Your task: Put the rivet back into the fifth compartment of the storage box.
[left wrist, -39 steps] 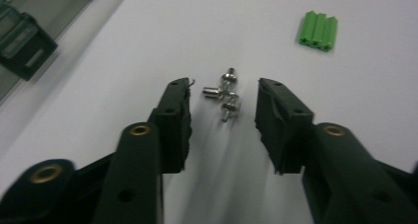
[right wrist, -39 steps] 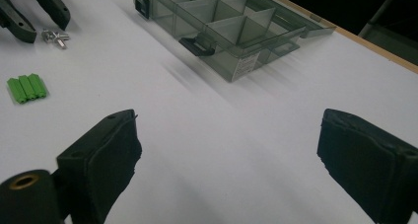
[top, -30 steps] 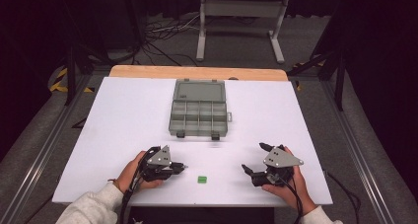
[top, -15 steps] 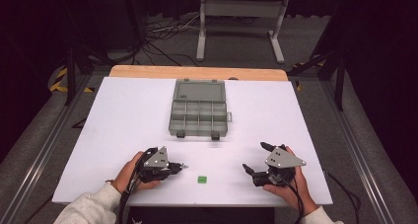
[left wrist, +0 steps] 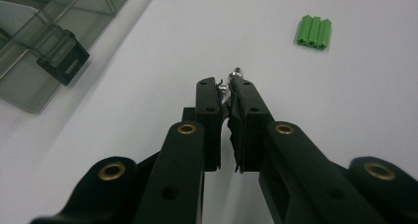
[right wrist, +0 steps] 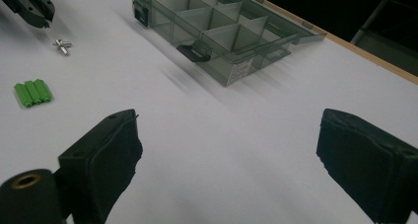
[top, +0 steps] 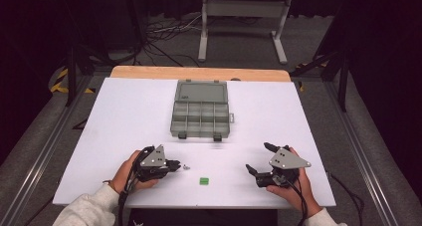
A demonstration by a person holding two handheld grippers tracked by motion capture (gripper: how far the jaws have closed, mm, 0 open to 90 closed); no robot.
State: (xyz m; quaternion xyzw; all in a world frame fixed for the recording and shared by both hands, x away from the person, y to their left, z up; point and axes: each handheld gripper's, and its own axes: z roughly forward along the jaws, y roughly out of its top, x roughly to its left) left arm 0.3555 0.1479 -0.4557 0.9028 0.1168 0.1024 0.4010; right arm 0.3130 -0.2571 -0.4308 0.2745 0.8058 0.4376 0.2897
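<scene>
Now, work in hand: we are picking small parts off the white tabletop (top: 124, 116) to sort them into the grey transparent plastic organiser box (top: 200, 117) with open lid.
Left gripper (left wrist: 226, 88): its jaws are almost together, and the small silver metal screws (left wrist: 231, 78) lie at the tips. From the left gripper view the jaws seem to pinch them, but in the high view the screws (top: 186, 167) look just in front of the tips, so we cannot tell if the grip is firm.
Right gripper (top: 256, 159): its jaws stand wide apart and carry nothing; it rests near the front edge of the tabletop.
Green part: the small green ribbed plastic block (top: 203, 180) lies between the two grippers, untouched.
Box: all compartments that we can see look without parts.
Progress: we judge it is the very beginning. Nothing is sorted yet; the screws and the green block are both left to bring to the box.
</scene>
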